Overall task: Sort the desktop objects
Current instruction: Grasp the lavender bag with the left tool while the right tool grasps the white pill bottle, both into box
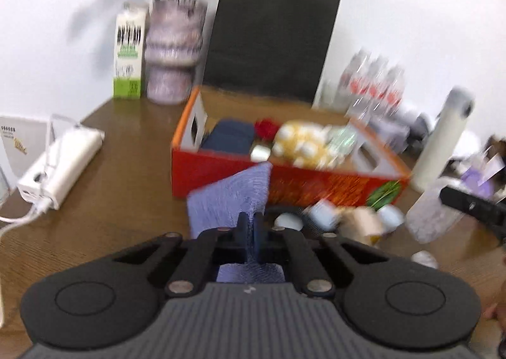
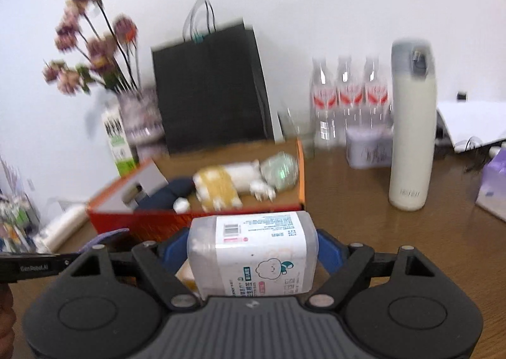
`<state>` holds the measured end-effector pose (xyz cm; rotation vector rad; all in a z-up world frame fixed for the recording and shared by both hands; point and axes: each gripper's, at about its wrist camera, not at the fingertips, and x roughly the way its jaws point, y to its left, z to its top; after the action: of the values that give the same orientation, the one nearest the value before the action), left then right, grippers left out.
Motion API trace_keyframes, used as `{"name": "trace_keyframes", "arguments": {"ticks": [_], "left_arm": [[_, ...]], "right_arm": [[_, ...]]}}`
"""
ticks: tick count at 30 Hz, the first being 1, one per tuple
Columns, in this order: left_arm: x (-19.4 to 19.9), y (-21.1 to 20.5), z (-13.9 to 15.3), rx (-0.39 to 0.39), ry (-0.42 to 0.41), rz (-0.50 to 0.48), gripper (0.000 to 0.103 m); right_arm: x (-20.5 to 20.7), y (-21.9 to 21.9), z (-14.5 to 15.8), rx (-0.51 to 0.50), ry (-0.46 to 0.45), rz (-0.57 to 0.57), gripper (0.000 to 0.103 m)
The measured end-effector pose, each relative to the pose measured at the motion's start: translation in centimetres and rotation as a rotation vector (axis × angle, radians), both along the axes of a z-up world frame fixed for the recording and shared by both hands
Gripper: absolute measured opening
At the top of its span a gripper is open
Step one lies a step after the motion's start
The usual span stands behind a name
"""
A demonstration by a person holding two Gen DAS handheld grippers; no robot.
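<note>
My left gripper (image 1: 251, 220) is shut on a flat lavender textured pad (image 1: 229, 197), held up in front of the orange-red cardboard box (image 1: 221, 175). In the box lie a yellow-and-white plush toy (image 1: 303, 144), a navy item (image 1: 229, 137) and a red thing (image 1: 265, 128). My right gripper (image 2: 253, 248) is shut on a clear plastic container with a white printed label (image 2: 253, 251), gripped between its blue pads just in front of the same box (image 2: 151, 220). In the left wrist view that container (image 1: 430, 216) shows at the right.
On the brown table stand a flower vase (image 1: 174, 52), a green-and-white carton (image 1: 128, 52), a black paper bag (image 1: 272, 43), clear water bottles (image 2: 348, 100) and a tall white flask (image 2: 411, 131). A white power strip (image 1: 60, 163) lies left. Small pale items (image 1: 348, 220) lie before the box.
</note>
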<state>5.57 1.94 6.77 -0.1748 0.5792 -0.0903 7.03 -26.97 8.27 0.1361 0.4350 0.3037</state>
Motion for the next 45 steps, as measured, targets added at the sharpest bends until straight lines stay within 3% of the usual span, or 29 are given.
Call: {"name": "trace_keyframes", "arguments": {"ticks": [4, 9, 13, 17, 25, 28, 30, 33, 35, 40, 45], "left_arm": [[-3.7, 0.0, 2.7, 0.022, -0.111, 0.014, 0.003], [-7.6, -0.5, 3.4, -0.005, -0.117, -0.021, 0.003], [-11.0, -1.2, 2.7, 0.048, -0.130, -0.020, 0.003], [-13.8, -0.9, 2.2, 0.029, -0.132, -0.033, 0.003], [-14.2, -0.6, 3.3, 0.047, -0.177, -0.048, 0.003], [-11.6, 0.8, 6.0, 0.062, -0.233, -0.044, 0.003], [-8.7, 1.7, 8.1, 0.066, -0.255, -0.051, 0.003], [-1.7, 1.7, 10.8, 0.073, -0.216, -0.093, 0.003], [3.5, 0.9, 11.2, 0.072, -0.154, -0.110, 0.003], [16.4, -2.1, 7.6, 0.069, 0.063, -0.092, 0.003], [23.3, -3.7, 2.9, 0.089, 0.159, -0.104, 0.004]], "right_arm": [[-3.5, -0.2, 1.8, 0.037, -0.026, 0.032, 0.082], [-7.1, 0.9, 1.3, -0.002, 0.021, 0.052, 0.082], [-9.9, 1.3, 0.1, -0.006, 0.084, 0.061, 0.082], [-12.3, 1.8, -0.3, -0.046, 0.099, 0.081, 0.082], [-14.0, 2.9, 0.6, -0.072, 0.088, 0.106, 0.082], [-11.8, 3.1, 2.8, -0.027, 0.097, 0.157, 0.082], [-10.0, 3.5, 5.4, -0.026, 0.036, 0.177, 0.082], [-6.1, 4.3, 8.9, -0.089, -0.053, 0.130, 0.082], [-1.7, 4.5, 10.5, -0.109, -0.041, 0.107, 0.082], [13.2, 4.9, 9.6, -0.135, 0.217, 0.075, 0.082], [23.4, 7.0, 3.3, -0.293, 0.503, 0.039, 0.082]]}}
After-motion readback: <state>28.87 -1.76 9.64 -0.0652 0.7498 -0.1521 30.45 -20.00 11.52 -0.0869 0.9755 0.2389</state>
